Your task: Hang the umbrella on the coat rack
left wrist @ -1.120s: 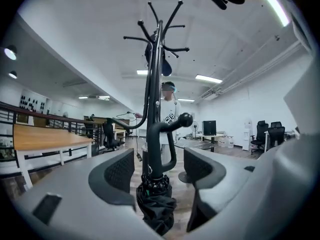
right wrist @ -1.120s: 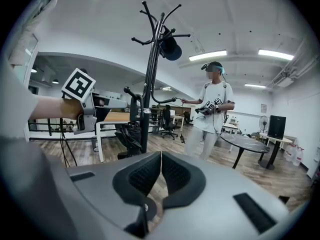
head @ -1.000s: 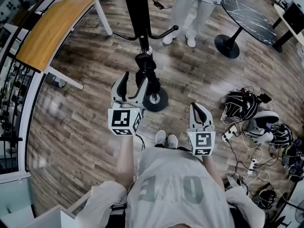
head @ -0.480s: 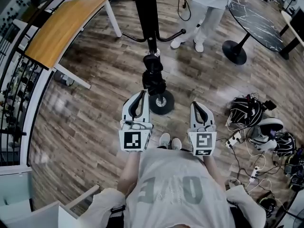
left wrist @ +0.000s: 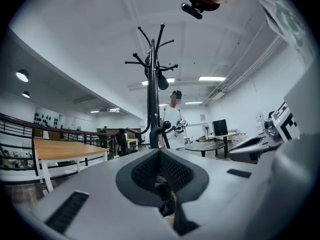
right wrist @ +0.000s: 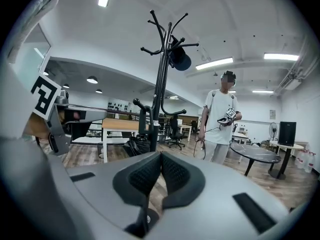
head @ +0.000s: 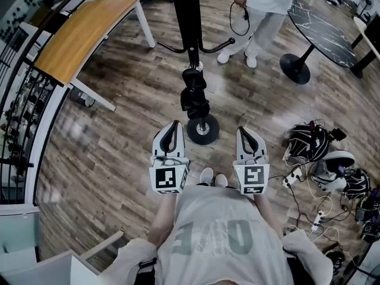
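Note:
The black coat rack (head: 188,16) stands ahead of me on a round base (head: 203,130). A folded black umbrella (head: 195,95) hangs low on its pole, free of both grippers. In the right gripper view the umbrella (right wrist: 136,145) is a dark bundle beside the rack (right wrist: 161,79). A dark cap-like thing (right wrist: 180,60) hangs from an upper hook. My left gripper (head: 172,135) is shut and empty, short of the base. Beside it my right gripper (head: 249,140) is also shut and empty. In the left gripper view the rack (left wrist: 151,84) rises above the shut left gripper (left wrist: 160,151); the right gripper (right wrist: 161,156) likewise shows nothing between its pads.
A person in white (head: 256,16) stands behind the rack holding a device. A wooden table (head: 77,34) is at far left by a railing (head: 24,117). A dark round table (head: 320,16) is at far right. Headsets and cables (head: 320,153) litter the floor at right.
The left gripper, open right at the umbrella a second ago, has drawn back toward me and shut. The umbrella stays hanging on the rack. The right gripper barely moved.

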The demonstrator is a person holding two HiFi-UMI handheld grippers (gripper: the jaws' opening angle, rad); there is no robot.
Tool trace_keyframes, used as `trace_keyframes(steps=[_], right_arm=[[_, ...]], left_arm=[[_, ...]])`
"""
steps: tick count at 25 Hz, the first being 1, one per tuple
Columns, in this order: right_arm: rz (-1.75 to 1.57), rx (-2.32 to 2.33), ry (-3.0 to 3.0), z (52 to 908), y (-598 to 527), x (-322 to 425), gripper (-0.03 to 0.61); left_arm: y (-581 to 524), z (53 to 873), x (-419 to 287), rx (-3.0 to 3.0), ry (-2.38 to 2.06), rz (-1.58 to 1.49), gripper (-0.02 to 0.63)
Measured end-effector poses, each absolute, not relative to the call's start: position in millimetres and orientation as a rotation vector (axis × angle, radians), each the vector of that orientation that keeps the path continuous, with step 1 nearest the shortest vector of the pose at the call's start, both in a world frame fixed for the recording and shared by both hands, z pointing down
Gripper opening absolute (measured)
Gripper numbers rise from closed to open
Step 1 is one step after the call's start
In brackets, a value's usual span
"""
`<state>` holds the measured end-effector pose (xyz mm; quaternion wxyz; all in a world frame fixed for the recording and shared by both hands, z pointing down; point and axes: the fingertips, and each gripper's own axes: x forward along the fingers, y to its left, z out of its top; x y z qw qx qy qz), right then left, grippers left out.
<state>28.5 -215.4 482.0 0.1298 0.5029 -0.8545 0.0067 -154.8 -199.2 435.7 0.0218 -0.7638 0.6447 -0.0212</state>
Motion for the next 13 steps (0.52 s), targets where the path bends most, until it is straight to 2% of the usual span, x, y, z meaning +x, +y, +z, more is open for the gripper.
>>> trace_keyframes(steps=[13], right_arm=[[0.019, 1.465, -2.473, 483, -213, 26, 0.031]], left_arm=[[-197, 447, -161, -2.392, 2.02, -0.084, 0.029]])
